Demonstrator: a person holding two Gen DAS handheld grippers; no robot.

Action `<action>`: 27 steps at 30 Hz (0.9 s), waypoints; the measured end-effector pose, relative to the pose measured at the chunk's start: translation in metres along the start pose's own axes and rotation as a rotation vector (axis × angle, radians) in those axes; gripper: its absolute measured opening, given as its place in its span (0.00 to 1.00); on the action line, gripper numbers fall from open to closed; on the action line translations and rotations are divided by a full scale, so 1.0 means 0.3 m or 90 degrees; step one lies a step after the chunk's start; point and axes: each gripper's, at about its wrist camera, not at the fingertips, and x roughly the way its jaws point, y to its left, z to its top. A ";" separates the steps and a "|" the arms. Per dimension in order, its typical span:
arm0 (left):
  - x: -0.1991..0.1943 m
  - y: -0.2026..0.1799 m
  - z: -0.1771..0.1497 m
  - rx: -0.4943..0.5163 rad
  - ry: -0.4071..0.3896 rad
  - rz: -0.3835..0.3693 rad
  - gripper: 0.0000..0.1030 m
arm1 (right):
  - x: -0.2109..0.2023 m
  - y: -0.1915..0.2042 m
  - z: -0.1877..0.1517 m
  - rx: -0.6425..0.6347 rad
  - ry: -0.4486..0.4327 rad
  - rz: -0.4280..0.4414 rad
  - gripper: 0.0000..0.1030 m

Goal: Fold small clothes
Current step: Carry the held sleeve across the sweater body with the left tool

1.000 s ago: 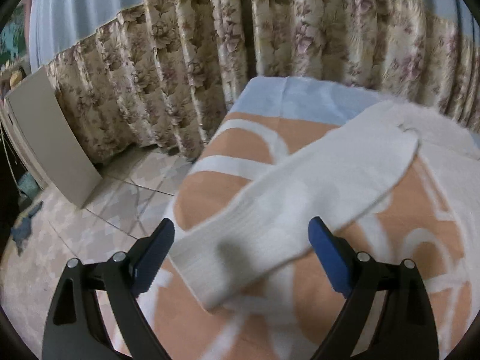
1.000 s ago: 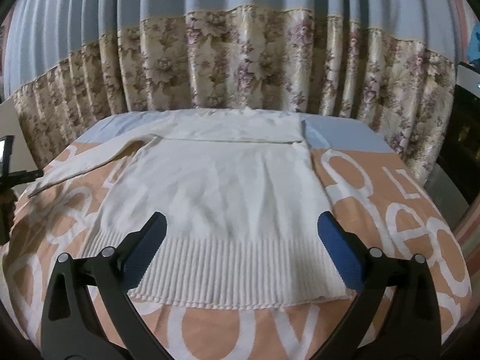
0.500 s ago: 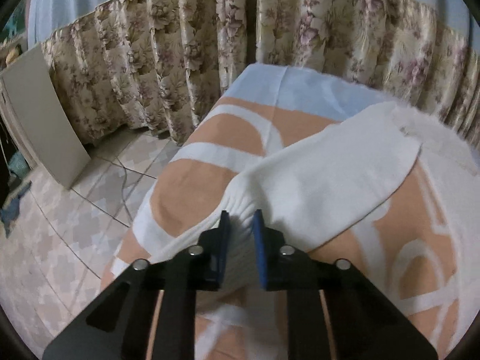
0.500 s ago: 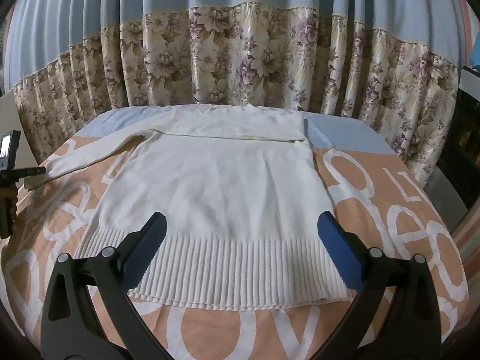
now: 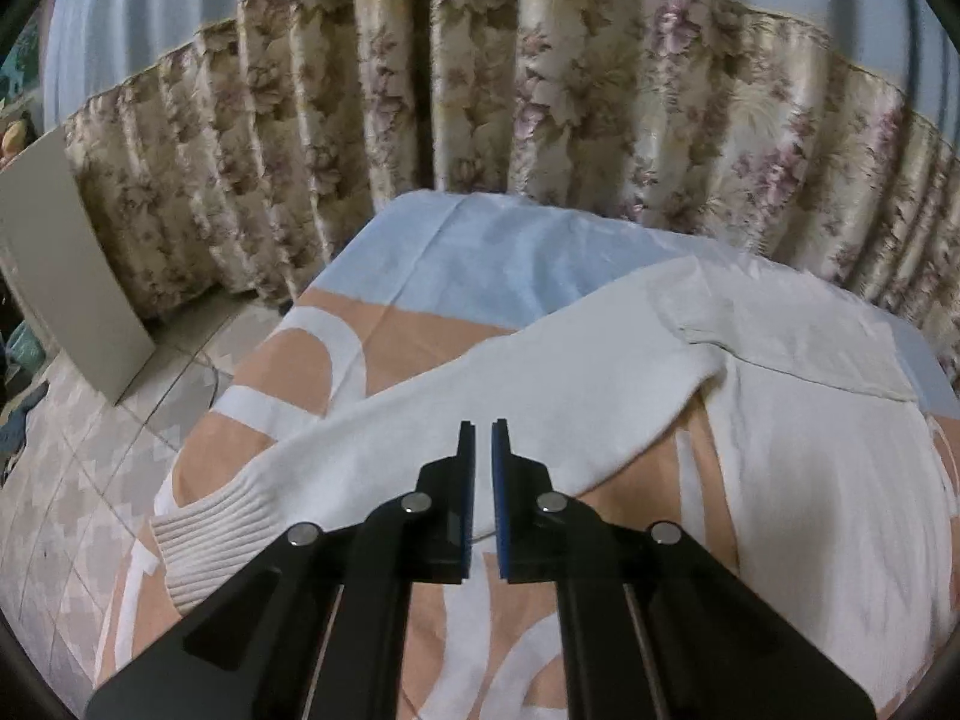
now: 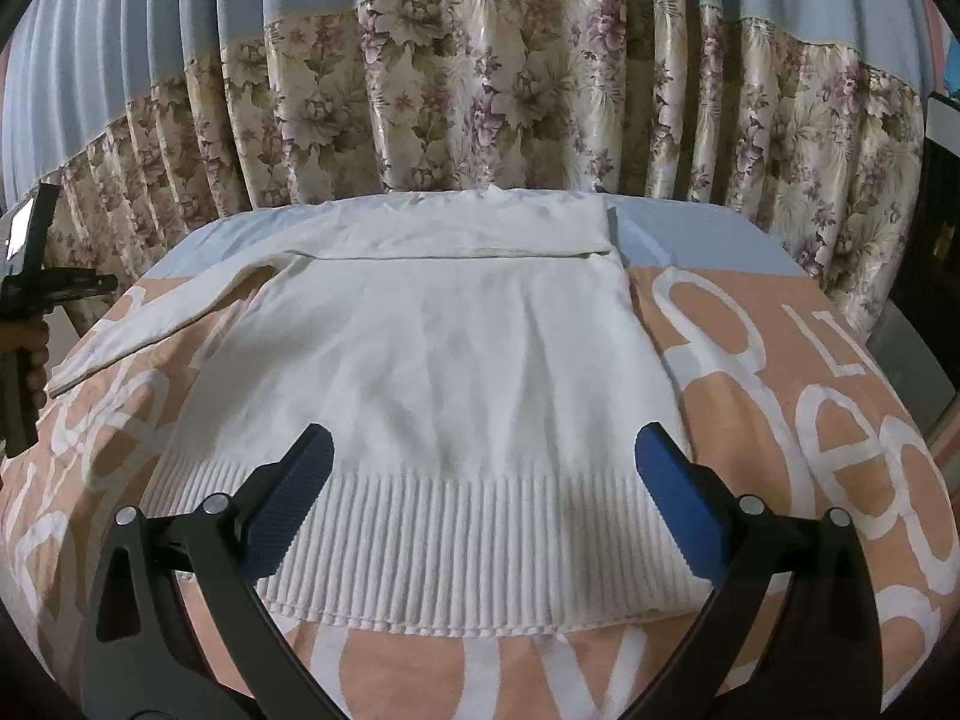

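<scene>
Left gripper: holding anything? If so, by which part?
Seemingly nothing. The left gripper is shut, but the sweater sleeve lies flat and unbunched, its cuff free on the bed.

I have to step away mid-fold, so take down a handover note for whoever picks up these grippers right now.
Left gripper: jaws shut above the outstretched sleeve, which lies flat, apparently ungripped.
Right gripper: open, hovering over the hem of the white sweater.
Sweater lies flat on the bed.
Done: a fold seems laid across the top.
Left: fold sleeve in, then body.
</scene>
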 end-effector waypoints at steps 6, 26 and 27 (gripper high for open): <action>0.037 0.134 -0.068 0.025 -0.002 0.017 0.06 | -0.005 -0.065 -0.013 0.018 0.008 -0.012 0.97; 0.087 0.544 -0.233 -0.061 0.051 0.025 0.15 | 0.018 0.016 -0.005 -0.016 0.019 0.002 0.97; 0.080 0.524 -0.232 -0.058 0.048 0.017 0.15 | 0.019 0.017 -0.004 -0.017 0.020 0.003 0.97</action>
